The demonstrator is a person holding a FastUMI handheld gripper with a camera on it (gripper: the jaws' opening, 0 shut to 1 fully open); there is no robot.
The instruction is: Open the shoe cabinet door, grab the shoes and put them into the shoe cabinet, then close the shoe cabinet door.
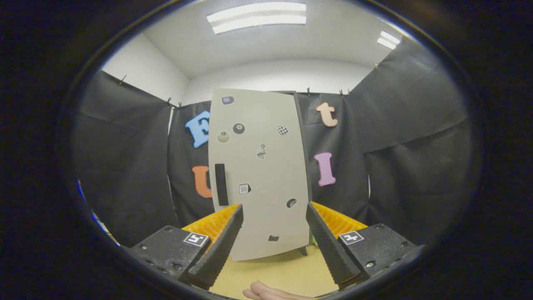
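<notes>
Hand-held gripper (275, 233) spread, empty; cabinet door (260, 171) closed ahead, handle (221, 184) off left; fingers could skid off its thin edge.

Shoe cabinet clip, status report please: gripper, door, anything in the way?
Gripper open, holding nothing. Shoe cabinet door shut, beyond the fingers, black handle untouched. A hand below the fingers, not blocking.
</notes>
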